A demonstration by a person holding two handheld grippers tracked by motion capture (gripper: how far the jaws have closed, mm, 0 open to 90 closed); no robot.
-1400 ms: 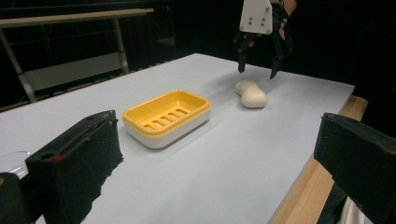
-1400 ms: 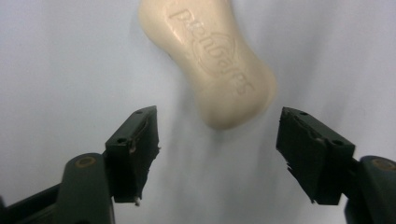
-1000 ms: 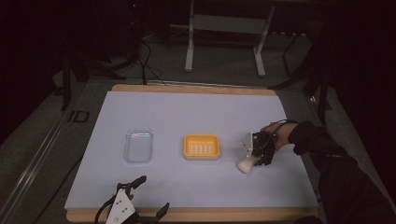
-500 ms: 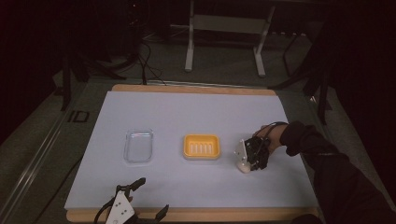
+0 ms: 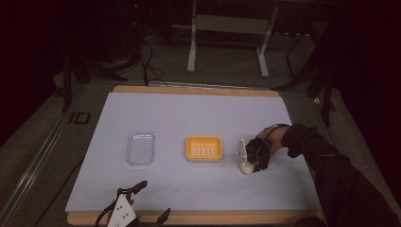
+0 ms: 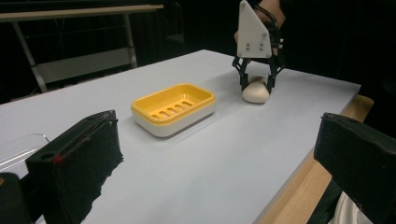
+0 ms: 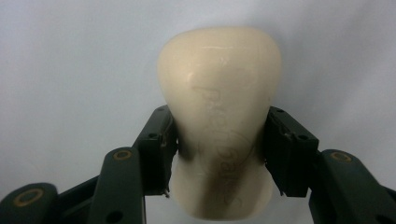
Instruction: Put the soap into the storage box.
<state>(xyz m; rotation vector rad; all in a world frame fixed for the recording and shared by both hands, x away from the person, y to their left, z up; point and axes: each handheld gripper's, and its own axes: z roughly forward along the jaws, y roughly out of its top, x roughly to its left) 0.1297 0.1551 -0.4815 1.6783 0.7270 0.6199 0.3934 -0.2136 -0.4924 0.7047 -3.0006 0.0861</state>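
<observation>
Left to right in the high view: the left gripper point(image 5: 142, 203) rests at the lower left edge with jaws apart and empty, the clear lid point(image 5: 140, 148) and yellow soap dish point(image 5: 204, 148) lie mid-frame, and at right of centre the right gripper point(image 5: 249, 163) has just been closing onto the soap bar point(image 5: 246, 168), which lies on the table point(image 5: 189, 113). In the right gripper view the pads point(image 7: 156, 144) press the bar's point(image 7: 219, 116) waist; we judge we should lift it straight, keep the squeeze even since the bar looks slippery, and lower it flat over the dish's slots.

right claw point(image 6: 256, 78): black jaws, grey triangular plate | left claw point(image 6: 210, 154): black pads | dark sleeve point(image 5: 331, 161)
</observation>
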